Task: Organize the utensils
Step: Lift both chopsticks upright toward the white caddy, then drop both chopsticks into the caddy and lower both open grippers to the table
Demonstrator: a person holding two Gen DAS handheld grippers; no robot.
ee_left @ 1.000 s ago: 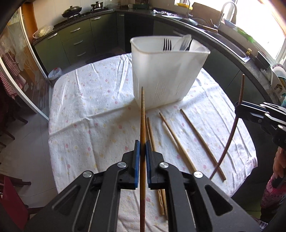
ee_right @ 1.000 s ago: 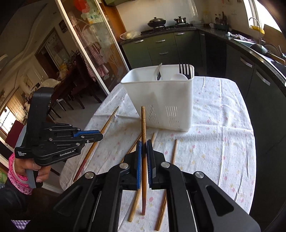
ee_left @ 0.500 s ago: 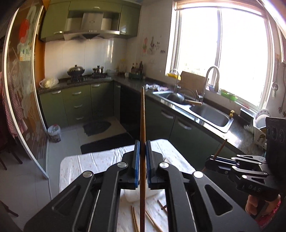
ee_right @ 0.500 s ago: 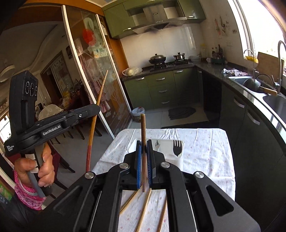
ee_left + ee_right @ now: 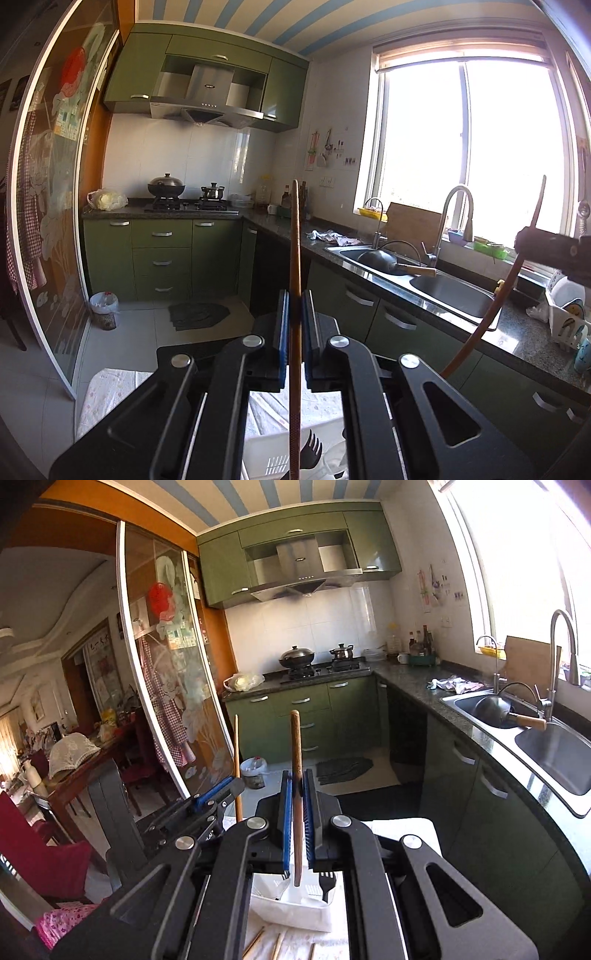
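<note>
With both grippers clamping upright chopsticks, drop is next.
Left chopstick (image 5: 294, 258) and right chopstick (image 5: 296, 760) stand vertical above basket (image 5: 295, 910); right gripper (image 5: 296, 812) nearer than left gripper (image 5: 294, 332).

Side-by-side wrist views toward stove (image 5: 190, 205)

No lettering reads clearly; the range hood (image 5: 207, 96) badge seems too small

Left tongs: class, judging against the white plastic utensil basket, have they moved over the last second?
Yes. The left tongs, shut on a brown wooden chopstick, have risen and tipped upright; the white plastic utensil basket has dropped to the frame's bottom edge.
</note>
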